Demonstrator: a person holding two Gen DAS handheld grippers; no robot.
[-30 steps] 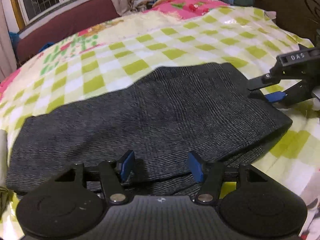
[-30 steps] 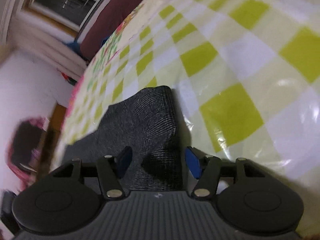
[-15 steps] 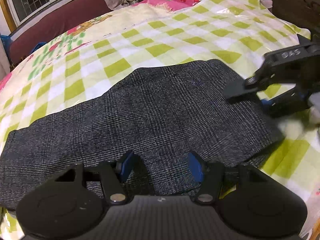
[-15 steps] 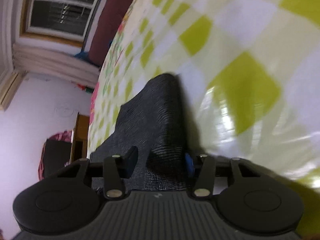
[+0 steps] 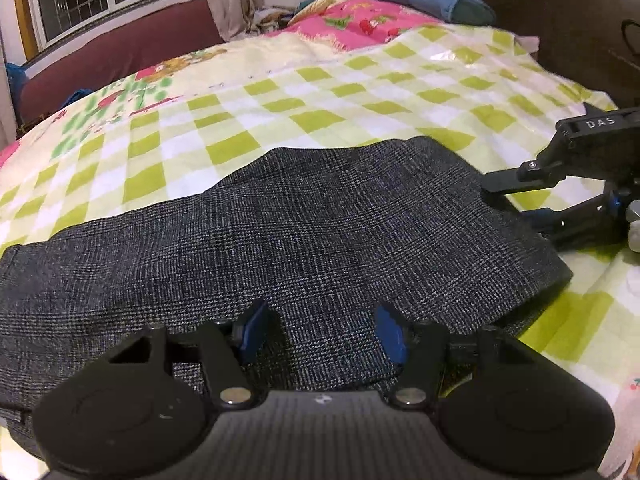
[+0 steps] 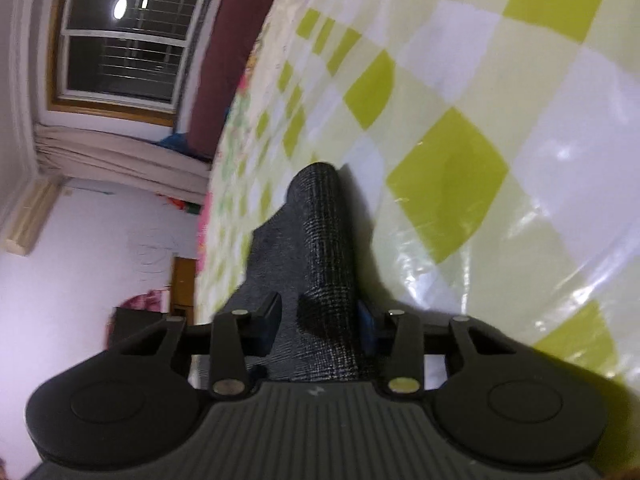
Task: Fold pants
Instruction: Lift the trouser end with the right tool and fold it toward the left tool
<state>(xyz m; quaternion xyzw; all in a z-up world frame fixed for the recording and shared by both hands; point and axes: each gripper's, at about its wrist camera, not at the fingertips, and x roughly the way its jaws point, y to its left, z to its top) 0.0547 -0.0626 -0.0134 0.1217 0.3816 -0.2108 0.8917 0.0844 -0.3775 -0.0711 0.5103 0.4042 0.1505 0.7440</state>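
My right gripper [image 6: 318,326] has just been closing on the pants [image 5: 304,232] edge, ready to lift | left gripper [image 5: 320,334] waits open above them.

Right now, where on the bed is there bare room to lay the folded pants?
Free: checked sheet beyond the pants, up to the pink quilt. Crowded: the pants' right end, where the right gripper is closing on the fabric.

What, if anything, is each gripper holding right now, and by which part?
The right gripper, whose jaws have just been closing, pinches the dark pants at their right-hand edge. The left gripper stands open over them, holding nothing.
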